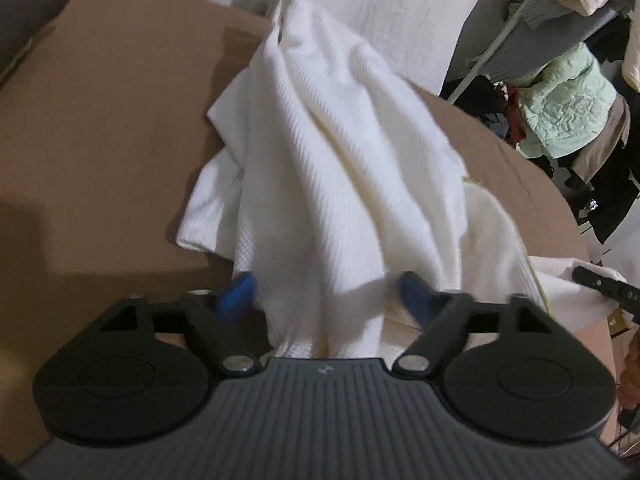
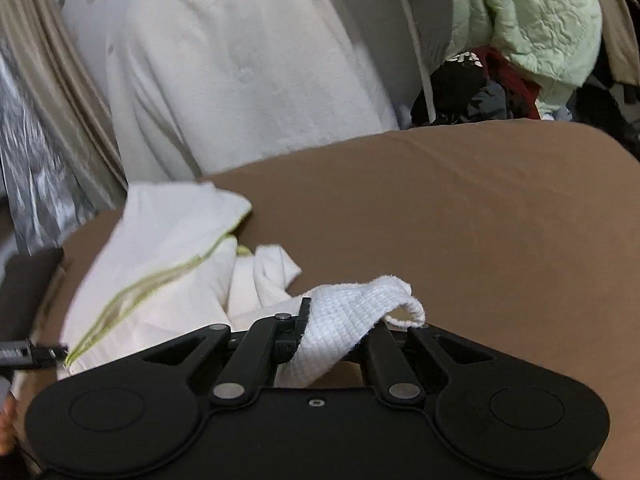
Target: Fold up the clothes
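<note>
A white waffle-knit garment (image 1: 332, 152) with a thin yellow-green trim lies bunched on the brown table (image 1: 112, 152). My left gripper (image 1: 326, 294) is open, its blue pads (image 1: 238, 292) wide apart on either side of a hanging fold that neither pad presses. In the right wrist view the same garment (image 2: 168, 264) stretches off to the left. My right gripper (image 2: 310, 324) is shut on its white edge (image 2: 360, 304), which drapes over the fingers. A black part of the right gripper (image 1: 600, 282) shows at the garment's right side.
A white coat (image 2: 240, 72) hangs behind the table. A pile of clothes with a pale green quilted jacket (image 1: 568, 100) sits off the table's right. A dark object (image 1: 24, 20) rests at the far left corner. Bare brown table (image 2: 480, 220) spreads to the right.
</note>
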A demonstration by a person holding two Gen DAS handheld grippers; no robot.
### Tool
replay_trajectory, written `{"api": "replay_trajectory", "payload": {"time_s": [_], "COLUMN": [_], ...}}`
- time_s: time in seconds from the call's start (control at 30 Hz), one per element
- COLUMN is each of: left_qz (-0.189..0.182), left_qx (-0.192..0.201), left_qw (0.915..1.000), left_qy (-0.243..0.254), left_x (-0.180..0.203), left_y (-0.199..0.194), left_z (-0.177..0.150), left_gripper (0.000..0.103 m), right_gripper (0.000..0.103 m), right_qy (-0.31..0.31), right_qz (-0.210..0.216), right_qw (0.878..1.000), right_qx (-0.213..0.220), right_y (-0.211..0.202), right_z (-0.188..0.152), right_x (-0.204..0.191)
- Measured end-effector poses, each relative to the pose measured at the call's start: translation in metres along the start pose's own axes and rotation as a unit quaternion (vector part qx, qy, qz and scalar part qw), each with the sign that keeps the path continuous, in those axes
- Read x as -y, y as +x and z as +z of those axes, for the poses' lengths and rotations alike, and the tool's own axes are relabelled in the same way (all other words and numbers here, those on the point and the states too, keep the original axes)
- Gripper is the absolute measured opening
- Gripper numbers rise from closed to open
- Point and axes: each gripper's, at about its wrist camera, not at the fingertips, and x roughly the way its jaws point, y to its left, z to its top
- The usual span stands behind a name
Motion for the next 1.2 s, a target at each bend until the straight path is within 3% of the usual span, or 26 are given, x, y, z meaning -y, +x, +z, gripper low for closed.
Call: {"api": "replay_trajectory", "payload": {"time_s": [0.03, 0.1, 0.13, 0.17, 0.23, 0.27, 0.33, 0.4, 0.47, 0.53, 0.6, 0.67, 0.7, 0.8, 0.87, 0.9, 0.93, 0.97, 1.0, 1.1, 1.2], "left_qz": [-0.002, -0.012, -0.023, -0.040, -0.015, 0.010, 0.046, 0.054, 0.050, 0.059, 0.080, 0.117, 0.131, 0.186, 0.204, 0.212, 0.210, 0.215, 0.220, 0.227, 0.197], "left_qx": [-0.014, -0.017, -0.008, -0.004, 0.030, 0.066, 0.137, 0.193, 0.228, 0.248, 0.266, 0.291, 0.302, 0.349, 0.364, 0.371, 0.367, 0.362, 0.357, 0.351, 0.386], "left_qw": [0.9999, 0.9997, 0.9996, 0.9992, 0.9994, 0.9974, 0.9881, 0.9780, 0.9713, 0.9654, 0.9586, 0.9481, 0.9435, 0.9181, 0.9033, 0.8942, 0.8897, 0.8887, 0.8876, 0.8872, 0.8758], "left_qy": [-0.003, -0.013, -0.014, -0.009, 0.005, 0.026, 0.054, 0.058, 0.047, 0.053, 0.063, 0.053, 0.036, -0.026, -0.099, -0.135, -0.172, -0.181, -0.190, -0.195, -0.213], "left_x": [-0.004, -0.011, -0.014, -0.013, -0.005, 0.004, 0.018, 0.023, 0.020, 0.015, 0.007, -0.014, -0.029, -0.076, -0.119, -0.140, -0.162, -0.174, -0.187, -0.206, -0.213], "left_y": [0.008, 0.015, 0.014, 0.010, -0.004, -0.020, -0.058, -0.101, -0.142, -0.174, -0.205, -0.240, -0.258, -0.305, -0.330, -0.341, -0.346, -0.344, -0.343, -0.335, -0.346], "left_z": [-0.003, -0.009, -0.012, -0.011, -0.007, -0.003, 0.006, 0.018, 0.035, 0.046, 0.053, 0.053, 0.051, 0.038, 0.018, 0.008, -0.003, -0.010, -0.017, -0.030, -0.031], "left_gripper": [0.095, 0.080, 0.040, 0.020, 0.017, 0.017, 0.016, 0.016, 0.016, 0.016, 0.016, 0.016, 0.016, 0.016, 0.016, 0.016, 0.016, 0.016, 0.016, 0.016, 0.016], "right_gripper": [0.007, 0.008, 0.008, 0.008, 0.008, 0.008, 0.008, 0.008, 0.008, 0.008, 0.008, 0.008, 0.008, 0.008, 0.007, 0.007, 0.007, 0.007, 0.007, 0.004, 0.003], "right_qy": [0.004, 0.029, 0.047, 0.066, 0.081, 0.080, 0.089, 0.101, 0.189, 0.278, 0.316, 0.287, 0.261, 0.171, 0.089, 0.026, -0.039, -0.101, -0.131, -0.070, -0.037], "right_qz": [-0.002, -0.002, 0.001, 0.005, 0.012, 0.011, 0.012, 0.014, 0.052, 0.162, 0.224, 0.238, 0.231, 0.185, 0.117, 0.053, -0.025, -0.104, -0.145, -0.113, -0.124], "right_qw": [1.000, 0.999, 0.998, 0.997, 0.995, 0.995, 0.995, 0.994, 0.978, 0.942, 0.916, 0.921, 0.930, 0.962, 0.984, 0.994, 0.996, 0.988, 0.980, 0.991, 0.991], "right_qx": [-0.009, -0.032, -0.042, -0.050, -0.051, -0.050, -0.047, -0.044, -0.070, -0.089, -0.108, -0.113, -0.114, -0.108, -0.101, -0.088, -0.071, -0.053, -0.044, -0.025, 0.021], "right_y": [0.004, 0.012, 0.016, 0.019, 0.022, 0.023, 0.019, 0.015, 0.007, 0.000, -0.004, -0.010, -0.013, -0.026, -0.033, -0.036, -0.034, -0.032, -0.030, -0.047, -0.081], "right_z": [-0.005, -0.014, -0.016, -0.019, -0.022, -0.024, -0.022, -0.020, -0.020, -0.031, -0.043, -0.048, -0.048, -0.047, -0.042, -0.040, -0.039, -0.039, -0.038, -0.028, -0.015], "right_x": [0.001, 0.008, 0.011, 0.014, 0.017, 0.016, 0.013, 0.009, 0.010, 0.006, -0.005, -0.023, -0.032, -0.054, -0.064, -0.070, -0.072, -0.073, -0.068, -0.042, -0.036]}}
